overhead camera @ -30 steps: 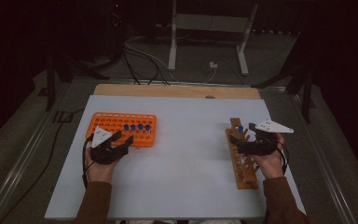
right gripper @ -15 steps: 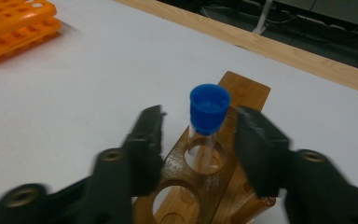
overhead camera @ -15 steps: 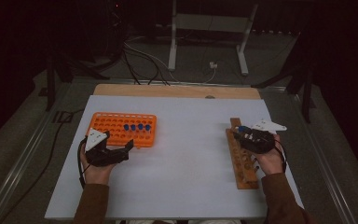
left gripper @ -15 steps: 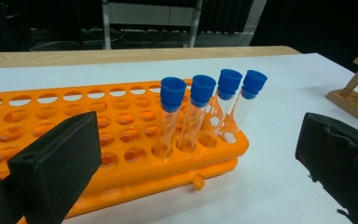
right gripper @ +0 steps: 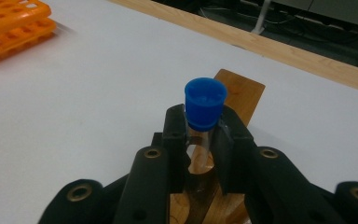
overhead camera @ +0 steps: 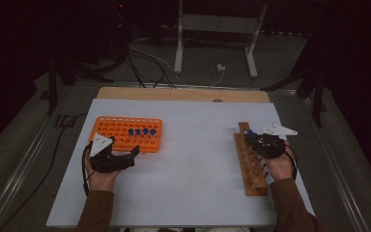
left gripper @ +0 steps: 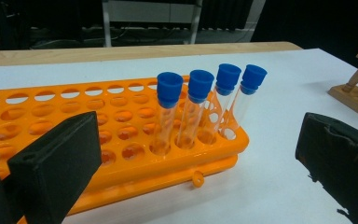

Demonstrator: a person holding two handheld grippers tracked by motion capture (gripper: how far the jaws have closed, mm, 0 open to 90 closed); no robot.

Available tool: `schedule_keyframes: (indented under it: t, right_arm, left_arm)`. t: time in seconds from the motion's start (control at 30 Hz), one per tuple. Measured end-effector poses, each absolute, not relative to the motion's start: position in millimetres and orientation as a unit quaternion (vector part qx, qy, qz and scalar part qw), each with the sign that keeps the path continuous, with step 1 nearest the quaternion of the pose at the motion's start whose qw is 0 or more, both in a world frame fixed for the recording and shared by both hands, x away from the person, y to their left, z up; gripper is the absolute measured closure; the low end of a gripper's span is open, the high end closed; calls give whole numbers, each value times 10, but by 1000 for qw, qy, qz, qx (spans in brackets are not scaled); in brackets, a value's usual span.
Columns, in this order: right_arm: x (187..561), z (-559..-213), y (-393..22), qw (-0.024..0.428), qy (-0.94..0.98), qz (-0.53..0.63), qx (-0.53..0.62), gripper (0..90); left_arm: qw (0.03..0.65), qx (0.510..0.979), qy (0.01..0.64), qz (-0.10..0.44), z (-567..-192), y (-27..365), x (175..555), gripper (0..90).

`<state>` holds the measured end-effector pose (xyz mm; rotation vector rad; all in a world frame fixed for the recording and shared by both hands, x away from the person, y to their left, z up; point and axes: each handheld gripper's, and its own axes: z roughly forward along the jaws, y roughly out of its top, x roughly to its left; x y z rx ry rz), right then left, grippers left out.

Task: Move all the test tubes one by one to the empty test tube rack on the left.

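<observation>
While the high view blurs it, the right gripper view shows the right gripper clamped on a blue-capped tube in the wooden rack at 3 o'clock on the white bench; its jaws have just been closing. The left gripper gapes beside the orange rack, its jaws having just opened. Dark floor and cables lie beyond.

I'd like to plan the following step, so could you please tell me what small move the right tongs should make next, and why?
Probably a short, straight lift. The right tongs have just been closing and now clamp a blue-capped test tube just under its cap, while the tube's lower part seems to sit in a hole of the wooden rack. Raising it vertically should clear the hole without tilting or jamming the tube.
</observation>
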<state>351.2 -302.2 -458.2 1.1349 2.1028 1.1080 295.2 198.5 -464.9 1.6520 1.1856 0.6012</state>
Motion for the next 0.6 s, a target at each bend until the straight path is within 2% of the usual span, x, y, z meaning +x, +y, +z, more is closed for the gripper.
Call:
schedule_keyframes:
  t: [0.6]
  right_arm:
    - [3449, -4370, -3088, 241, 751, 440, 428, 772]
  left_arm:
    - [488, 682, 486, 247, -4648, 1969, 2951, 5]
